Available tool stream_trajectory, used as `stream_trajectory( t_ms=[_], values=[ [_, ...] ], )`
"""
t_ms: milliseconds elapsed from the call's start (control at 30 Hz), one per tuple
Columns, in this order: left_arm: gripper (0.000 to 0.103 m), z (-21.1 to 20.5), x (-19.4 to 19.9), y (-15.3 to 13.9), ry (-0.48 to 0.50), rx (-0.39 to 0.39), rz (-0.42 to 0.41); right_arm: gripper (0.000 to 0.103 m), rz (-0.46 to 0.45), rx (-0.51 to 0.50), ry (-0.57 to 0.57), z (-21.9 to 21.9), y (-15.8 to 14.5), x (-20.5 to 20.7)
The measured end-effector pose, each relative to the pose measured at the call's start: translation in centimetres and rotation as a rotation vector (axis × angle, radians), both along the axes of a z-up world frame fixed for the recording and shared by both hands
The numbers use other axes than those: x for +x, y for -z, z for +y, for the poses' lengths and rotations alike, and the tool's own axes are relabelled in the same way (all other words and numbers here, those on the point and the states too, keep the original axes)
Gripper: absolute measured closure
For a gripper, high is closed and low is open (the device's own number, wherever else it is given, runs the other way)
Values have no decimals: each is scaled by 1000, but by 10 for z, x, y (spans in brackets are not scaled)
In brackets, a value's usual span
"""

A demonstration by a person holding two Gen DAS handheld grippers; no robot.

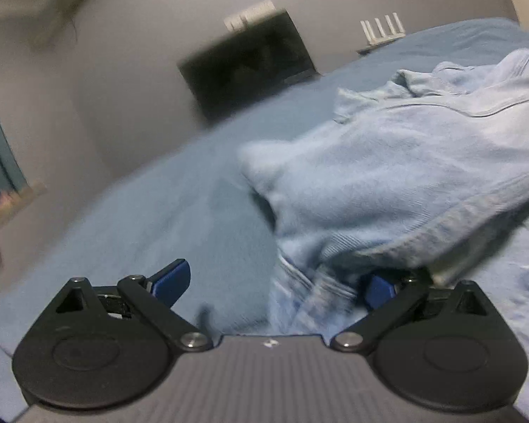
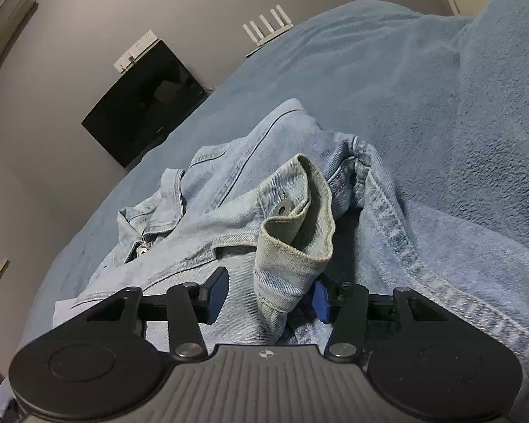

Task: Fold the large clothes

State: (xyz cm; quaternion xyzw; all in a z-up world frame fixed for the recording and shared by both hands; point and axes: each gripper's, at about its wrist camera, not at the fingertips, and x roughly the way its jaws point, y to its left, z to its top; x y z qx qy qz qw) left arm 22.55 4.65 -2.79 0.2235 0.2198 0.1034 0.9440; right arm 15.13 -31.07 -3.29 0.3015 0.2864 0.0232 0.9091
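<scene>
A light blue denim jacket (image 2: 229, 194) lies crumpled on a blue blanket (image 2: 388, 81). In the right wrist view a sleeve cuff (image 2: 296, 218) with a metal button stands up between my right gripper's (image 2: 269, 298) open blue pads; the jaws are wide apart and do not pinch it. In the blurred left wrist view the jacket (image 1: 388, 176) bulges at right. My left gripper (image 1: 275, 285) is open; denim drapes over its right pad (image 1: 379, 290), the left pad (image 1: 171, 282) is over bare blanket.
The blanket (image 1: 158, 229) covers a bed. Beyond its far edge are a dark screen (image 2: 144, 102) on the grey wall and a white router (image 2: 266, 28). A raised fold of blanket (image 2: 504, 105) sits at right.
</scene>
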Motion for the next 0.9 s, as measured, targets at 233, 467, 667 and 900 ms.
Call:
stream_trajectory(
  t_ms=[233,467,667,900],
  values=[
    [0,53,-19,-6,-254,-343,-79,76,-34,60,-55,6,3,15],
    [0,57,-19,-8,-243,-379,10,79,32,-20,-58,16,16,25],
    [0,49,-56,-32,-238,-432,-31,52,-57,-189,-14,17,-14,0],
    [0,20,-32,-51,-121,-384,-121,65,-216,-370,-178,52,-30,-1]
  ],
)
